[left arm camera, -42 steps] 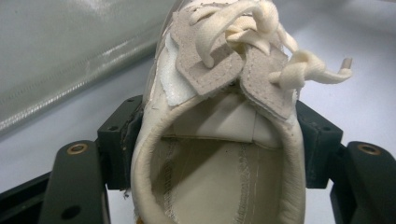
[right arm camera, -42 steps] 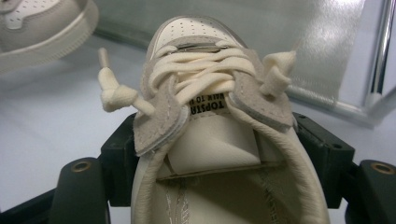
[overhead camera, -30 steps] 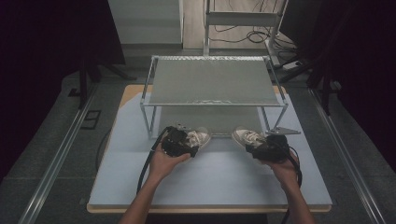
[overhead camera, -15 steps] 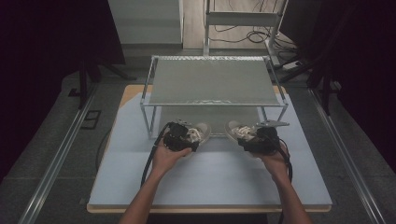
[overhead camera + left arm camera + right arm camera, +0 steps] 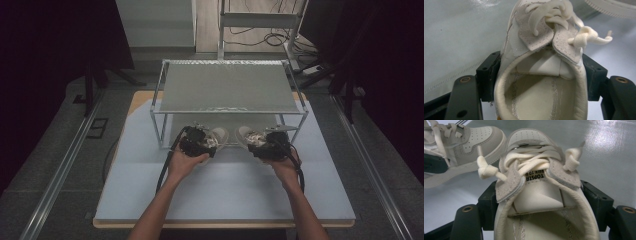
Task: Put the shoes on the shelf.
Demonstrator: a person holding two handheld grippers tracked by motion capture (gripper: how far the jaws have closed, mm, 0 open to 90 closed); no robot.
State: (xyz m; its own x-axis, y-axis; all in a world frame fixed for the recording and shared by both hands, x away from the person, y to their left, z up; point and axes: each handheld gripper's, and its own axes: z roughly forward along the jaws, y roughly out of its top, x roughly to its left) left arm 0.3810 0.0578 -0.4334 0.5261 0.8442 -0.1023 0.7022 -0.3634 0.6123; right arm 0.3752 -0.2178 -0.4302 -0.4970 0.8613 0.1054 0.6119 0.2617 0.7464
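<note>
A big pale blue tabletop [image 5: 225,195] lies under everything. On its far half stands a metal rack [image 5: 227,90] with thin legs, a flat grey top shelf and a lower shelf under it.

Two arms come in from the bottom of the high view. The left hand [image 5: 184,162] holds the left gripper [image 5: 200,141], and the right hand [image 5: 284,165] holds the right gripper [image 5: 262,144]. Both are just in front of the rack, near each other but not touching.

Each gripper holds one small white sneaker. The left sneaker [image 5: 541,75] sits between the black jaws of the left gripper, and the jaws press on its two sides near the heel. Its toe points away, toward the rack. The right sneaker [image 5: 544,195] is squeezed the same way by the jaws of the right gripper. It has cream laces with knots at the ends and a little label on the tongue.

In the right gripper view, the left sneaker shows at the top left, toe close to the right sneaker's toe. The two shoes seem to be low over the tabletop at the rack's front edge, but it is hard to tell if they touch it.
</note>
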